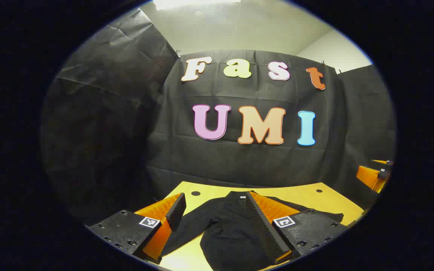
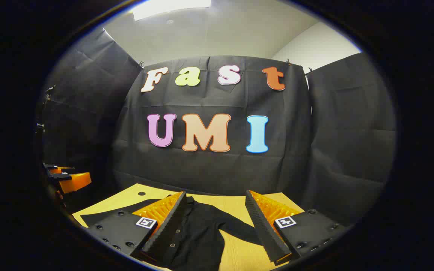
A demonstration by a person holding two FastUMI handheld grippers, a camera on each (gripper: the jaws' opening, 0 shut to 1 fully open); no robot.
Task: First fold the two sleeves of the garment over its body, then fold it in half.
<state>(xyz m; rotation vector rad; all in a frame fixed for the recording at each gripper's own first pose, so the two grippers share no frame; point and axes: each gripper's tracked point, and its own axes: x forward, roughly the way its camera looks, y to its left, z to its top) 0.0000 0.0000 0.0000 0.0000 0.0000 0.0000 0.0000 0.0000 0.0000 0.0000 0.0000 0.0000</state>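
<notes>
Table: yellow wooden top (image 1: 300, 195), black garment (image 1: 224, 229) spread flat, sleeves out.
Walls: black cloth; white ceiling.
Left gripper (image 1: 217, 226): wide open, empty.
Right gripper (image 2: 217, 226): wide open, empty.

Left gripper (image 1: 217, 222): behind each ribbed finger sits a dark block dotted with screws, a square black-and-white marker at its near corner, ridged bracing alongside. Right gripper (image 2: 217, 226) looks the same: screwed blocks, square markers, ribbed pads facing inward.
</notes>
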